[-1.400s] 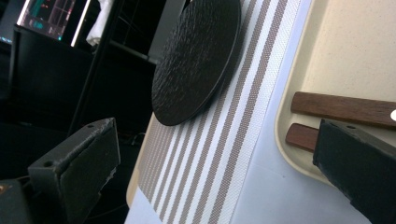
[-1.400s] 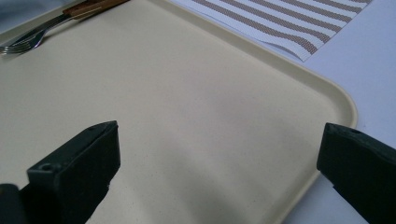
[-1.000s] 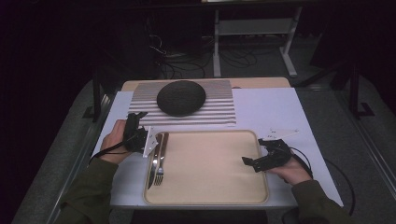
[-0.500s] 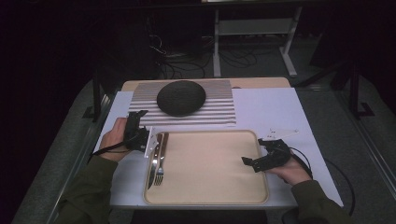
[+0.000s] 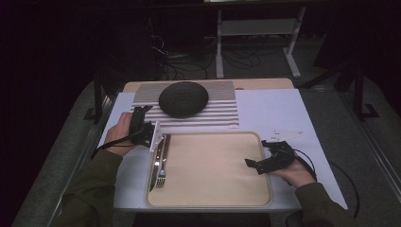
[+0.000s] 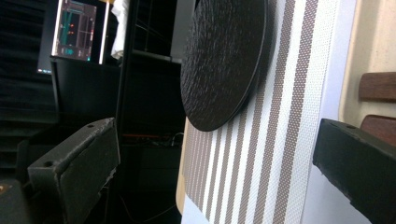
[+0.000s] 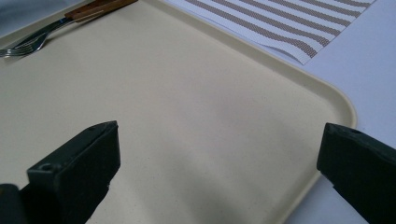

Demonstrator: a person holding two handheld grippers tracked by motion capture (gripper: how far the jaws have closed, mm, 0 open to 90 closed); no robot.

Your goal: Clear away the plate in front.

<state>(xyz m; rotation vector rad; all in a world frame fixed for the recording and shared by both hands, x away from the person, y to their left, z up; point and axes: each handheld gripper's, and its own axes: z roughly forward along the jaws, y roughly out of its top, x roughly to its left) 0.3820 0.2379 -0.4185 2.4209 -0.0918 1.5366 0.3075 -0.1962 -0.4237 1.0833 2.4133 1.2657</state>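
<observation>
White tabletop (image 5: 283,113) held a beige plastic tray (image 5: 213,201) with wood-handled cutlery (image 5: 160,161). Both the left gripper (image 5: 149,135) and right gripper (image 5: 253,164) gaped wide, empty; the round black textured plate (image 5: 183,99) sat untouched on the striped placemat (image 5: 222,109).

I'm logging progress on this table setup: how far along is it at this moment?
Early stage. Done: the fork and knife lie at the left edge of the beige tray, and the dark plate sits on the striped placemat. In hand: nothing; the left gripper is open beside the cutlery handles, the right gripper open over the tray's right rim. Left: seemingly moving the plate or cutlery.
</observation>
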